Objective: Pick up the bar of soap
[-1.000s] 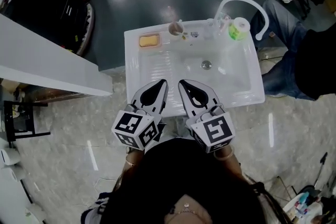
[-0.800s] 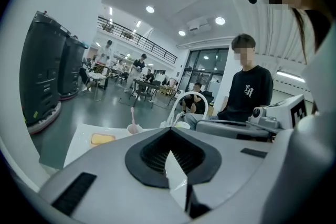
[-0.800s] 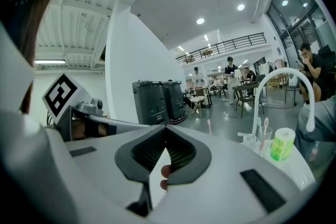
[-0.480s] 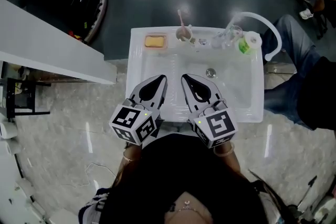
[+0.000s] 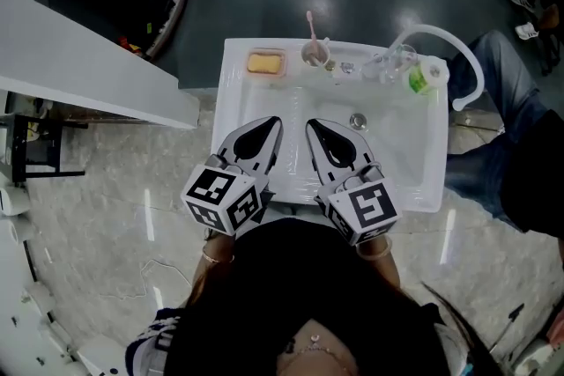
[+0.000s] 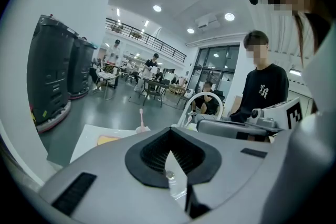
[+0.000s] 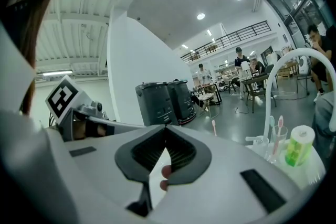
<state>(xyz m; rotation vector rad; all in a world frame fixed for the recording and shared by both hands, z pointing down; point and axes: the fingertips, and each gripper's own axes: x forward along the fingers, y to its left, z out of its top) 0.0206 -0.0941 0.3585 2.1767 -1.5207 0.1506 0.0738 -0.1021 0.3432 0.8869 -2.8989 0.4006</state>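
Observation:
The yellow-orange bar of soap (image 5: 264, 62) lies in a small dish at the back left corner of the white sink (image 5: 231, 114). In the left gripper view the soap (image 6: 107, 139) peeks over the gripper's body, ahead and to the left. Both grippers hover side by side over the sink's front edge, well short of the soap. My left gripper (image 5: 271, 122) is shut and holds nothing. My right gripper (image 5: 313, 126) is shut and empty too. Each pair of jaws meets at the tip in its own view, left gripper (image 6: 169, 131) and right gripper (image 7: 165, 128).
Along the sink's back rim stand a cup with a pink toothbrush (image 5: 312, 53), a clear glass (image 5: 394, 64), a green bottle (image 5: 420, 77) and a curved white faucet (image 5: 458, 57). A white counter (image 5: 79, 75) lies to the left. A seated person's legs (image 5: 507, 128) are at the right.
The head view has shifted, so the sink sits lower and more central in the picture. Both grippers stay shut over the sink's front edge.

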